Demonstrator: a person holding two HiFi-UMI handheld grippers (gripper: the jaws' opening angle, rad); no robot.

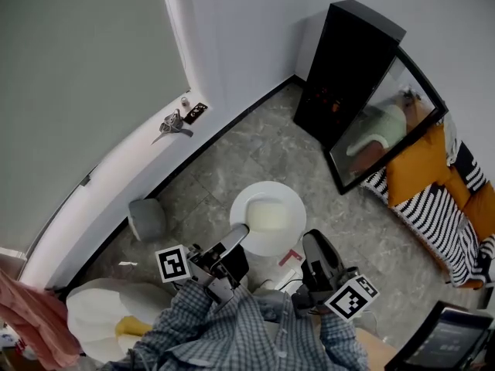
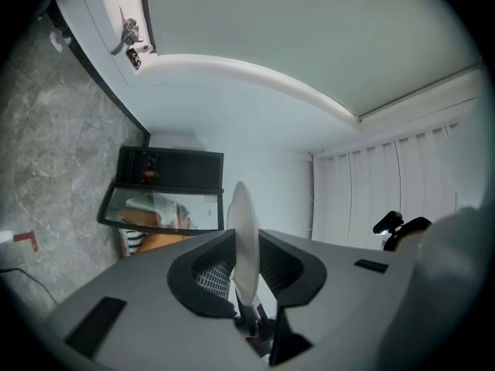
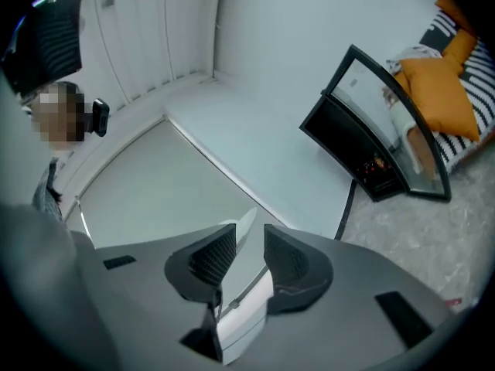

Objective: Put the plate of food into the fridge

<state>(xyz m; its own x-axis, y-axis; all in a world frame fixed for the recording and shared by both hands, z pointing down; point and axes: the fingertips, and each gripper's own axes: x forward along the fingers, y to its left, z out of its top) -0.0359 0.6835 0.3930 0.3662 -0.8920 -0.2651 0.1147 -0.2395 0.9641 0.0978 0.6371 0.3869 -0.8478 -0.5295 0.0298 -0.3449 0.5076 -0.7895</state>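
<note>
A white plate (image 1: 267, 213) with pale food hangs over the grey floor in the head view. My left gripper (image 1: 240, 235) is shut on its near rim; in the left gripper view the plate (image 2: 243, 238) stands edge-on between the pads. My right gripper (image 1: 314, 244) hovers just right of the plate, and in its own view the right gripper (image 3: 249, 236) is open, a white sliver of plate rim (image 3: 245, 224) showing past the left fingertip, untouched. The black fridge (image 1: 346, 66) stands ahead by the wall with its glass door (image 1: 388, 122) swung open.
A door with a metal handle (image 1: 175, 122) is on the left wall. A grey bin (image 1: 146, 218) sits on the floor to the left. An orange and striped sofa (image 1: 445, 188) lies beyond the fridge door. A small red item (image 1: 291, 255) lies under the plate.
</note>
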